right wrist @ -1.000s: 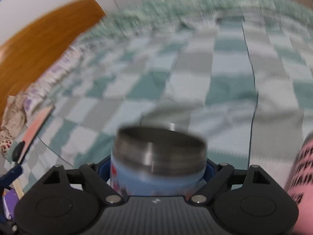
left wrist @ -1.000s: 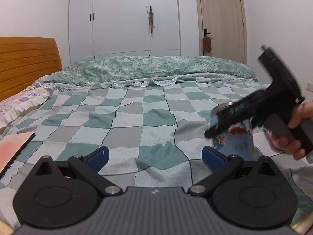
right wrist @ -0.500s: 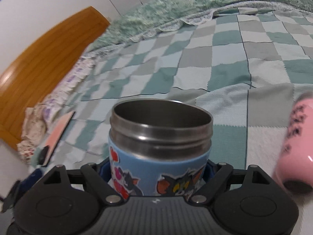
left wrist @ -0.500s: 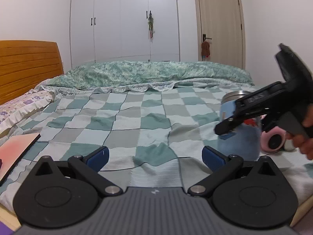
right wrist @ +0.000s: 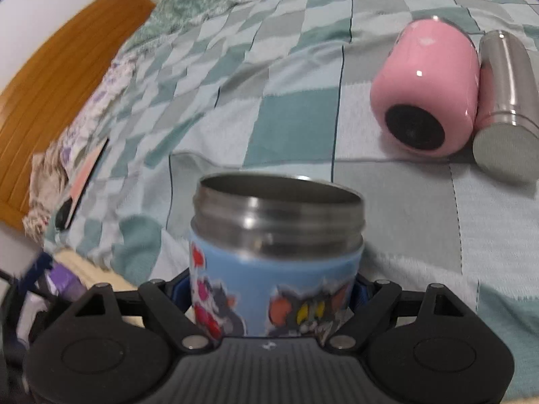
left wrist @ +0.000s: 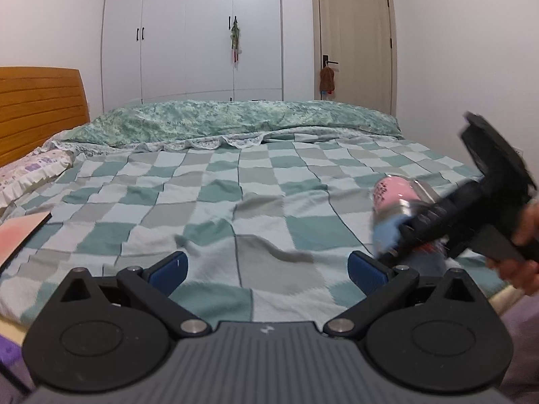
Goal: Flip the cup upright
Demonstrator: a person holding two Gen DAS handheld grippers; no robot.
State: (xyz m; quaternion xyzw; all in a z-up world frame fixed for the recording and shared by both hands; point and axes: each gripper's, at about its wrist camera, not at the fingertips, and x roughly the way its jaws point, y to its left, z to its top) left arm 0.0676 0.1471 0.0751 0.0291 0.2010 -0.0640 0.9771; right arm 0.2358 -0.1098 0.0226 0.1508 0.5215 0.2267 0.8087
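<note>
Two grippers in view, one per hand. Right gripper [right wrist: 271, 298]: blue pads clamped on both sides of blue cartoon-printed cup with bare steel threaded neck [right wrist: 278, 252]. Cup upright, mouth up, steel interior visible, held between the fingers close to the camera, above the green, grey and white checked blanket [right wrist: 296, 134]. From the left wrist view: same cup [left wrist: 390, 232] at far right, blurred, gripped by the black right gripper [left wrist: 397, 235] with a hand [left wrist: 525, 249] around its handle; contact between cup base and blanket not determinable.

Left gripper [left wrist: 266, 269]: blue-padded fingers [left wrist: 168, 267] spread wide apart, nothing between them, low over the near edge of the blanket [left wrist: 235, 202].

Beyond the cup, to the right: pink rounded tumbler with black base [right wrist: 427, 94] lying on its side, base toward the camera; brushed-steel cylindrical flask [right wrist: 505, 101] lying just beside it on the right, touching it. Pink tumbler [left wrist: 394, 192] also visible in the left wrist view, just behind the right gripper.

At left of the bed: orange wooden headboard [left wrist: 37, 107], floral frilled pillow [left wrist: 30, 171], pink flat book with dark edge [left wrist: 20, 235]. At far side: rolled green patterned quilt [left wrist: 235, 118], white wardrobe [left wrist: 192, 33], beige door [left wrist: 353, 40].
</note>
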